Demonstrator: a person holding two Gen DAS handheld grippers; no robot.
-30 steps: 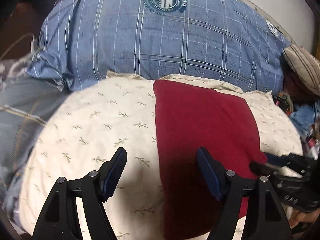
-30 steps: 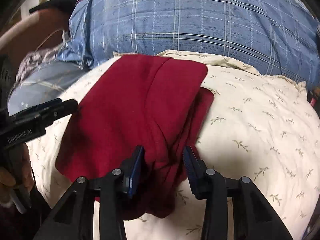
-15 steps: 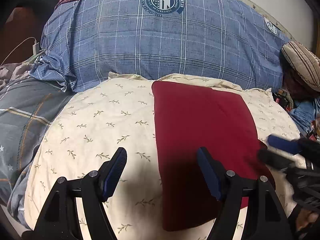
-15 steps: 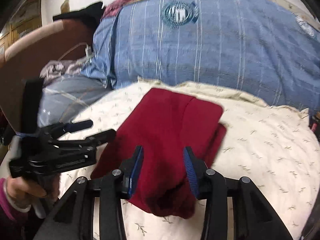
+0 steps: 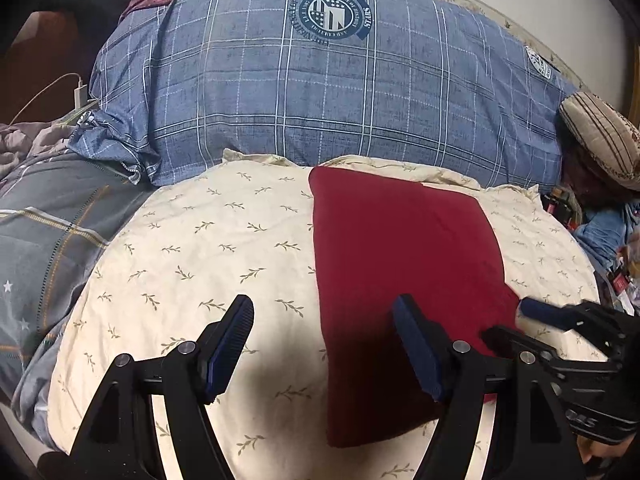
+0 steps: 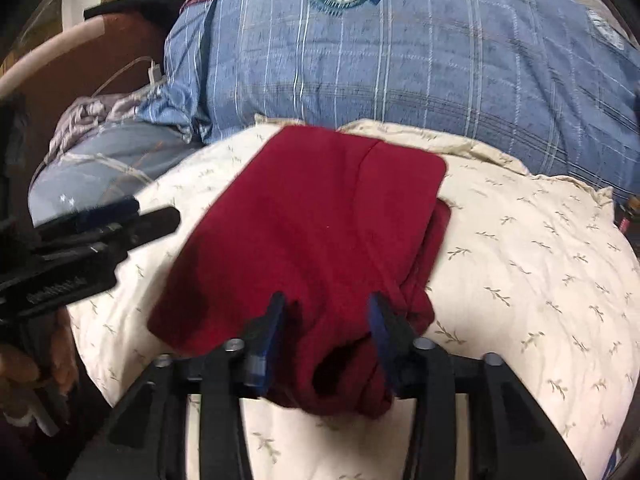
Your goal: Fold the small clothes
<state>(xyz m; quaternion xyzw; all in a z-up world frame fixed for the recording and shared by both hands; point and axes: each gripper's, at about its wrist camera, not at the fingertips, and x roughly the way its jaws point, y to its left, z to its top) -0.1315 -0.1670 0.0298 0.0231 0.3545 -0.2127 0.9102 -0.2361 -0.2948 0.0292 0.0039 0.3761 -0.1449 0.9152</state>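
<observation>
1. the red garment [image 6: 316, 232] lies folded on the cream pillow [image 5: 208, 248], its far edge at the pillow's far edge.
2. left gripper [image 5: 324, 344]: jaws apart, nothing between them.
3. right gripper [image 6: 326, 320]: jaws opening, the garment's near fold bunched between them.

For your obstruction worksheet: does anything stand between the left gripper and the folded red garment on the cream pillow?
Nothing visible does. Only bare cream pillow lies between the open left gripper and the red garment.
</observation>
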